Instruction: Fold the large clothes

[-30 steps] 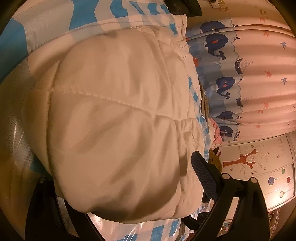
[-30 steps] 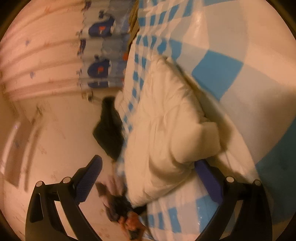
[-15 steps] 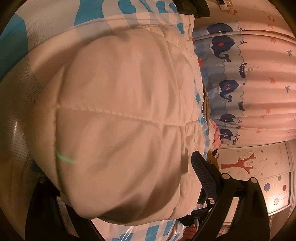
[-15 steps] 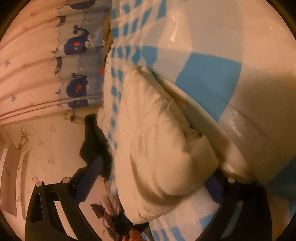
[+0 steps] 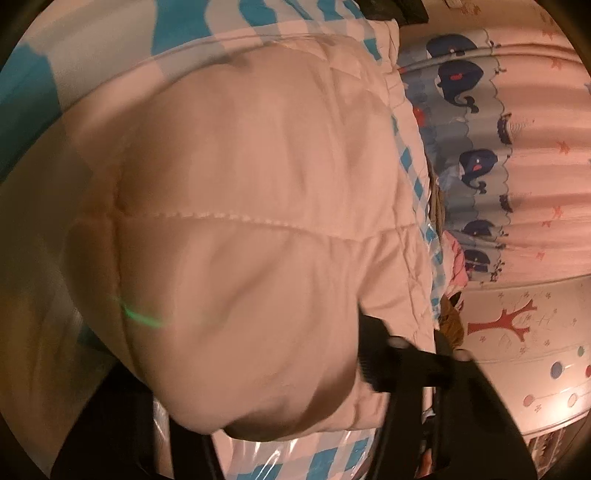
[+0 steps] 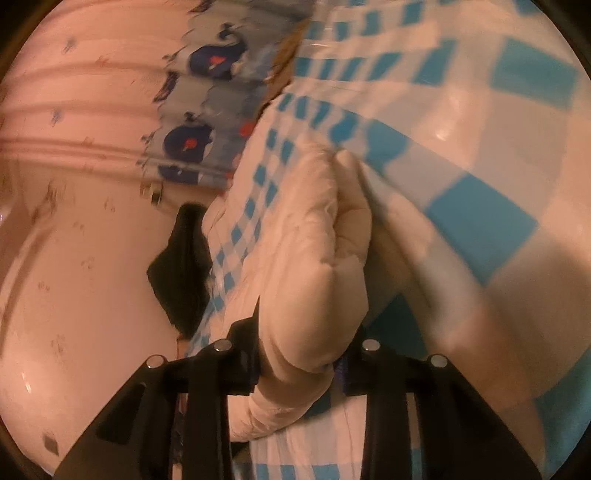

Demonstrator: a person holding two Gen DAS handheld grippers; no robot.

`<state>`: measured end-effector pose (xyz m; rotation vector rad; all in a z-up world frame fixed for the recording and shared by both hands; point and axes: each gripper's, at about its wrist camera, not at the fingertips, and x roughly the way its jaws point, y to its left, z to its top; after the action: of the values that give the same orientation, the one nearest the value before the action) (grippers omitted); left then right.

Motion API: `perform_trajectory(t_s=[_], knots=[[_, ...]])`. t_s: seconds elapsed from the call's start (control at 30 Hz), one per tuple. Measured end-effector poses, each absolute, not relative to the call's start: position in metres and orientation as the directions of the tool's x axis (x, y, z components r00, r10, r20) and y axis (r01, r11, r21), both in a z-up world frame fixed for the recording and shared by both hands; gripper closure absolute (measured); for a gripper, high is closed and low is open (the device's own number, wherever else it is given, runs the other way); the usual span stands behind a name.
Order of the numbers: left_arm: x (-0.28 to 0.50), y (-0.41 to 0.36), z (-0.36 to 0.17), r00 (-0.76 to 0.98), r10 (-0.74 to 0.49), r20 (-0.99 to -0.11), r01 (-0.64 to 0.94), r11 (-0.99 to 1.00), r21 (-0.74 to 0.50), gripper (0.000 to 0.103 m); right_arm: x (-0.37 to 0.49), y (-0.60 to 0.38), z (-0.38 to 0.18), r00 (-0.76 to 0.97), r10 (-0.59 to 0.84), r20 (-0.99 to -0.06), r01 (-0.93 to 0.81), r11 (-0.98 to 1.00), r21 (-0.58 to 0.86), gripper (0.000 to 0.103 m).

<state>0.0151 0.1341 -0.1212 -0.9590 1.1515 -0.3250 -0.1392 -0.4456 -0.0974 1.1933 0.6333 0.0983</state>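
A cream quilted puffer jacket [image 5: 251, 206] lies on a blue-and-white checked cloth [image 5: 110, 33] and fills most of the left wrist view. My left gripper [image 5: 266, 384] has closed in on a thick fold of the jacket's near end; its left finger is hidden under the padding. In the right wrist view my right gripper [image 6: 299, 363] is shut on a bulging padded fold of the jacket [image 6: 317, 266], both fingers pressed into it.
A whale-print curtain [image 5: 480, 155] hangs beside the bed, with a wall painted with a red tree [image 5: 517, 325] below it. A black garment [image 6: 184, 266] hangs off the bed's edge. The checked cloth [image 6: 480, 147] stretches away to the right.
Both grippers have closed on the jacket: the right one from wide open to pinching a fold, the left one narrowing onto the near end. The jacket fold has bunched up between the right fingers.
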Motion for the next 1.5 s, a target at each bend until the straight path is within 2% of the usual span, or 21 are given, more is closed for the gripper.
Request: perform_trajectory(t_s=[0.1,0.33,0.6,0.67,0.7,0.73,0.77,0.83,1.03,1.17,1.2,1.23,1.27,1.3,1.37,1.5], knots=[[0.011,0.13,-0.099,0.424,-0.633,-0.648,-0.207,0.628,-0.75,0.07,-0.139,-0.44,-0.078,0.821,0.403,-0.404,0.209,0.447,0.87,0.074],[-0.034,0.136,-0.046,0.404,-0.652,-0.642,-0.093,0.669,-0.738,0.072,-0.205,-0.426,-0.047,0.82,0.438,-0.369,0.14,0.472,0.87,0.074],[-0.134,0.169,-0.052,0.354,-0.669,-0.653,-0.068,0.678,-0.732,0.071,-0.311,-0.406,-0.059,0.776,0.492,-0.395,0.162,0.45,0.878,0.072],[-0.15,0.175,-0.066,0.335,-0.674,-0.658,-0.083,0.675,-0.733,0.068,-0.323,-0.406,-0.069,0.754,0.511,-0.413,0.177,0.448,0.876,0.062],[-0.155,0.179,-0.074,0.328,-0.687,-0.648,-0.095,0.658,-0.747,0.064,-0.324,-0.407,-0.075,0.747,0.52,-0.413,0.184,0.436,0.881,0.048],[-0.157,0.18,-0.079,0.327,-0.69,-0.646,-0.098,0.655,-0.749,0.062,-0.324,-0.409,-0.081,0.739,0.539,-0.405,0.185,0.416,0.89,0.039],[-0.159,0.181,-0.082,0.33,-0.687,-0.647,-0.096,0.658,-0.747,0.059,-0.323,-0.412,-0.088,0.736,0.551,-0.393,0.187,0.393,0.9,0.039],[-0.161,0.181,-0.083,0.341,-0.677,-0.653,-0.09,0.668,-0.739,0.056,-0.321,-0.416,-0.095,0.735,0.561,-0.38,0.191,0.366,0.911,0.03],[-0.156,0.183,-0.091,0.359,-0.671,-0.649,-0.137,0.65,-0.747,0.045,-0.312,-0.429,-0.11,0.77,0.564,-0.299,0.176,0.263,0.949,0.025],[-0.154,0.184,-0.096,0.394,-0.668,-0.631,-0.187,0.614,-0.767,0.035,-0.306,-0.433,-0.117,0.79,0.552,-0.267,0.17,0.221,0.96,0.025],[-0.154,0.183,-0.096,0.403,-0.662,-0.632,-0.197,0.612,-0.766,0.034,-0.306,-0.433,-0.114,0.799,0.538,-0.268,0.163,0.235,0.958,0.034],[-0.154,0.18,-0.095,0.408,-0.654,-0.638,-0.197,0.619,-0.76,0.034,-0.306,-0.432,-0.112,0.8,0.53,-0.281,0.165,0.257,0.952,0.063],[-0.153,0.179,-0.094,0.411,-0.65,-0.64,-0.188,0.626,-0.757,0.037,-0.305,-0.43,-0.107,0.799,0.523,-0.296,0.162,0.287,0.944,0.065],[-0.153,0.176,-0.091,0.41,-0.637,-0.653,-0.159,0.655,-0.739,0.055,-0.306,-0.429,-0.104,0.802,0.521,-0.293,0.154,0.294,0.943,0.068],[-0.155,0.175,-0.084,0.412,-0.643,-0.645,-0.133,0.658,-0.741,0.067,-0.307,-0.425,-0.092,0.802,0.519,-0.295,0.131,0.329,0.935,0.07],[-0.175,0.173,-0.055,0.446,-0.614,-0.651,-0.069,0.702,-0.709,0.071,-0.319,-0.417,-0.066,0.806,0.52,-0.283,0.076,0.383,0.92,0.071]])
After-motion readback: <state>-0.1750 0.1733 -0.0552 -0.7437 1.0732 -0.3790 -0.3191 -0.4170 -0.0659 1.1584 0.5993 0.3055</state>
